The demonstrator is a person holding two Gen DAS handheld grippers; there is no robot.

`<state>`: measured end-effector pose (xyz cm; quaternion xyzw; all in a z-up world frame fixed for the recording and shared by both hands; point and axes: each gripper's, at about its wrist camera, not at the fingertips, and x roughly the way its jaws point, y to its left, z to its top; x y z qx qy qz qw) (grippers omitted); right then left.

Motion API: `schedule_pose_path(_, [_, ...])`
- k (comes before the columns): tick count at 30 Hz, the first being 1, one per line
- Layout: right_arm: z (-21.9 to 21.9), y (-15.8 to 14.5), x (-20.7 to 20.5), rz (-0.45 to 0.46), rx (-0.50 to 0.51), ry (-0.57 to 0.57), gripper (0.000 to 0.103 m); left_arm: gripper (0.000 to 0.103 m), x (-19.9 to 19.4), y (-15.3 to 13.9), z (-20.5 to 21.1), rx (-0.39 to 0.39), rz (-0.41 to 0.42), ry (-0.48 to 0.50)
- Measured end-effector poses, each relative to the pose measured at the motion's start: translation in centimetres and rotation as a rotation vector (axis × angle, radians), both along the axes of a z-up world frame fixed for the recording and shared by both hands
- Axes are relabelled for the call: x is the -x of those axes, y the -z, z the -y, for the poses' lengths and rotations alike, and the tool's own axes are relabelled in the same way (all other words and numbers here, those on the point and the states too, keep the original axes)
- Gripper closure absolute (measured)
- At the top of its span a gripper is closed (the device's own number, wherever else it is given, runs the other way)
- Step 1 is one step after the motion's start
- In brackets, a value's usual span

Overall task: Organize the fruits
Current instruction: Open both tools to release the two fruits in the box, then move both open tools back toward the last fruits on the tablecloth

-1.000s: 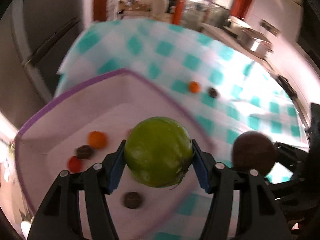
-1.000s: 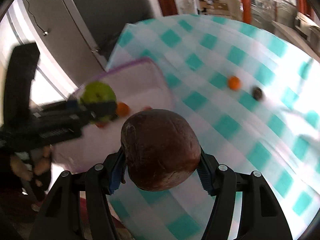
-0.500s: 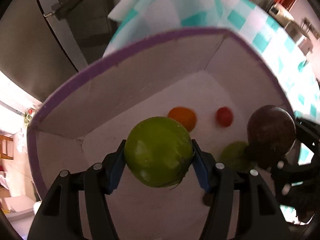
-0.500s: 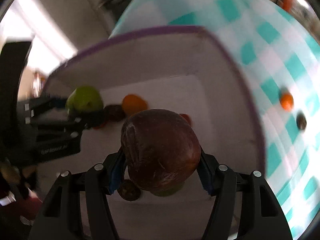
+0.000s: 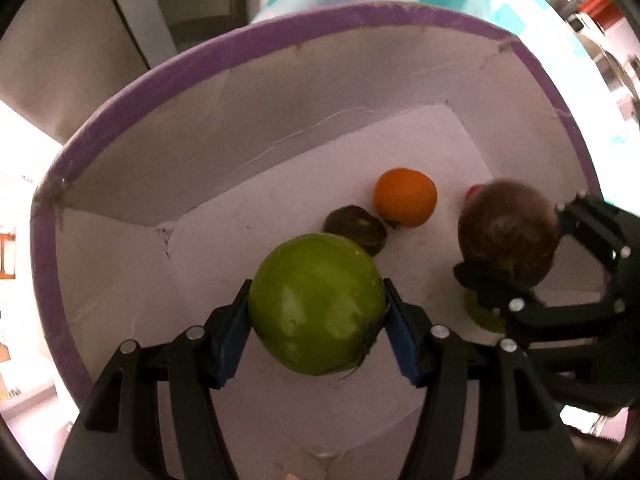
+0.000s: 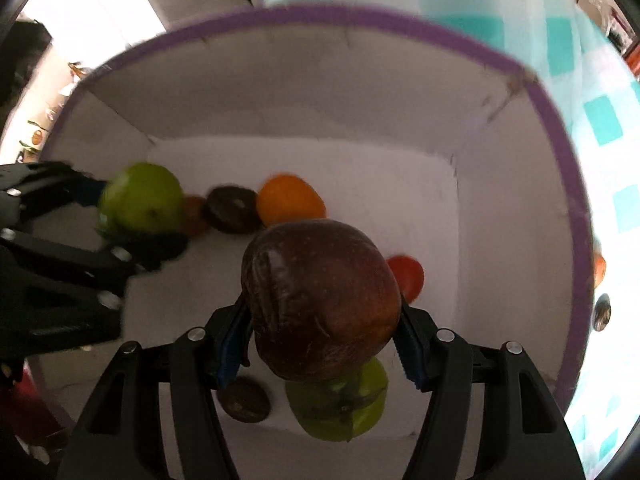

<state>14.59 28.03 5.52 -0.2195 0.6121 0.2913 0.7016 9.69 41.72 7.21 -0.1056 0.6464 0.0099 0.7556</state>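
Note:
My left gripper (image 5: 317, 312) is shut on a green apple (image 5: 316, 304) and holds it inside a white box with a purple rim (image 5: 280, 28). My right gripper (image 6: 322, 312) is shut on a dark red apple (image 6: 320, 300) inside the same box (image 6: 360, 20), to the right of the left one. On the box floor lie an orange fruit (image 5: 405, 197), a dark brown fruit (image 5: 355, 229), a small red fruit (image 6: 408, 276), another green fruit (image 6: 340, 408) under the red apple, and a dark fruit (image 6: 244, 400).
The box stands on a teal and white checked cloth (image 6: 600, 120). A small orange fruit (image 6: 599, 270) and a dark fruit (image 6: 601, 312) lie on the cloth outside the box's right wall. Grey cabinet fronts (image 5: 80, 40) stand beyond the table.
Both grippers have moved from above the cloth over the rim and down into the box, still holding their apples. The fruits on the box floor look closer.

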Motion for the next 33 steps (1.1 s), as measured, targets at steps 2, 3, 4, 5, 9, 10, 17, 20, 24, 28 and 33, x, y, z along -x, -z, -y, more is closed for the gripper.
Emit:
schedule_pose_path(2, [-0.4,0.3,-0.3,-0.008,0.019,-0.004,0.041,0.041,-0.2,0.0,-0.1,-0.012,0.004,-0.017])
schedule_pose_path(3, [-0.6,0.3,-0.4,-0.004,0.024,-0.009,0.041,0.041,-0.3,0.0,-0.2,-0.023,0.007,-0.020])
schedule_pose_path(4, [-0.9,0.4,-0.5,-0.003,0.034,-0.014,0.041,0.041,-0.1,-0.1,0.3,-0.035,0.011,-0.023])
schedule_pose_path(5, [-1.3,0.8,-0.5,-0.010,0.058,-0.019,0.041,0.041,-0.2,-0.1,0.4,-0.047,0.011,-0.026])
schedule_pose_path(9, [-1.9,1.4,-0.7,-0.027,0.101,-0.022,0.039,0.040,-0.4,-0.3,0.3,-0.042,0.036,-0.055])
schedule_pose_path(10, [-2.0,1.0,-0.7,-0.011,0.084,-0.014,0.035,0.038,-0.3,-0.5,0.2,-0.039,0.054,-0.060])
schedule_pose_path(17, [0.4,-2.6,0.9,0.076,-0.012,0.056,0.023,0.024,0.9,-3.0,-0.4,-0.045,0.207,-0.110])
schedule_pose_path(20, [3.0,-5.7,2.6,0.161,-0.121,0.111,0.020,0.017,2.8,-6.2,0.0,-0.139,0.350,-0.179])
schedule_pose_path(24, [9.0,-10.2,5.2,0.272,-0.309,0.207,0.016,0.002,5.6,-10.1,2.9,-0.272,0.519,-0.222])
schedule_pose_path(28, [17.0,-13.5,8.4,0.369,-0.395,0.310,0.016,0.002,9.1,-13.4,7.3,-0.295,0.626,-0.229])
schedule_pose_path(33, [27.2,-12.8,12.3,0.363,-0.387,0.454,0.016,0.002,14.1,-15.3,17.2,-0.245,0.722,-0.081])
